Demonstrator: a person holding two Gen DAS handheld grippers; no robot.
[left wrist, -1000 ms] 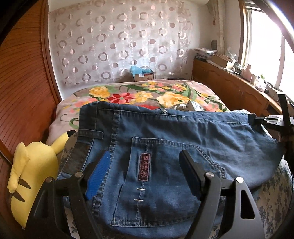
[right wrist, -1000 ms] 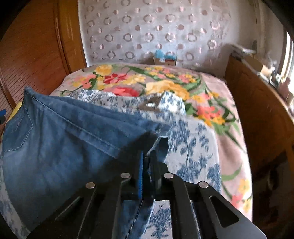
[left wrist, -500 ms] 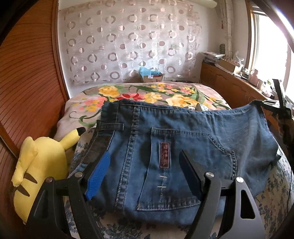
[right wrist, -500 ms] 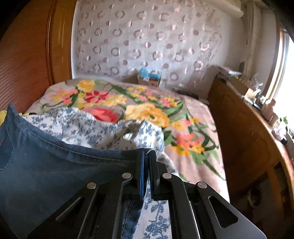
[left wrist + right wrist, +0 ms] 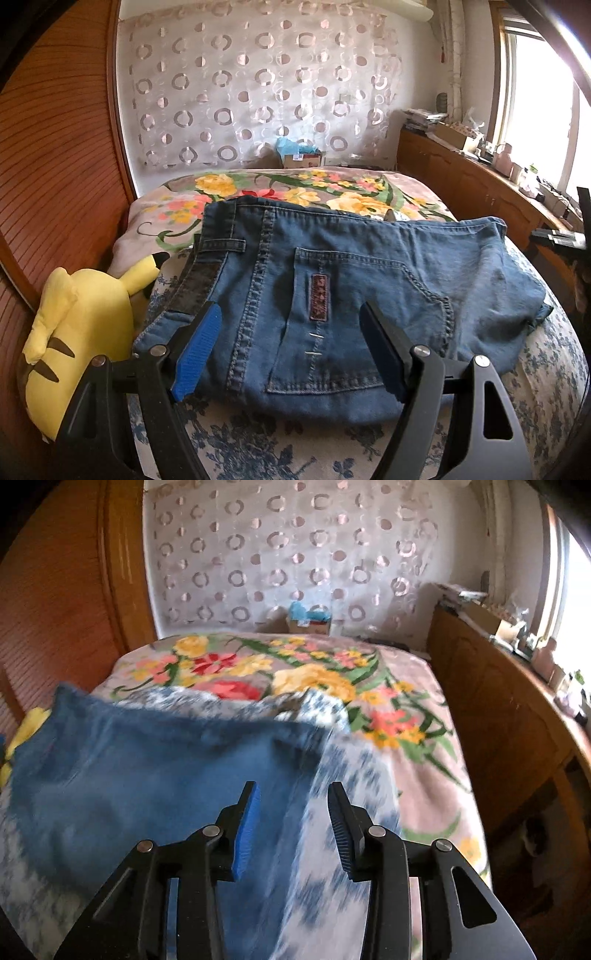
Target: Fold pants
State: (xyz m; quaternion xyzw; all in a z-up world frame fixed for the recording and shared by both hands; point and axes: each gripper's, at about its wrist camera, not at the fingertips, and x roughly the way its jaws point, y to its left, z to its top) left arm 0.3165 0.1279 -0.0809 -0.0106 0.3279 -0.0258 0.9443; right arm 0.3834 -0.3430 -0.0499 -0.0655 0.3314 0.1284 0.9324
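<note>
Now the pants (image 5: 332, 295) lie folded on the near part of the bed (image 5: 369, 192), on the blue-flowered cover (image 5: 258, 443), with the waistband toward the left and a back pocket facing up. The left hand-held gripper (image 5: 291, 350) hangs above their near edge with its jaws spread wide and nothing between them. The right hand-held gripper (image 5: 291, 823) has just been opening its jaws; they stand apart, and the denim at the right side of the pants lies below them, not pinched. This view is blurred, so I cannot tell exactly how the cloth lies there. The main risk, I think, is at this right corner: in the left view it looks a little crumpled and uneven, so the layers may slide apart if the corner was set down loosely. The cover underneath is soft and wrinkled, and the next grasp could catch it together with the denim and drag it. The yellow plush toy (image 5: 81, 332) lies just beside the waistband, and a fold toward the left could push against it.
</note>
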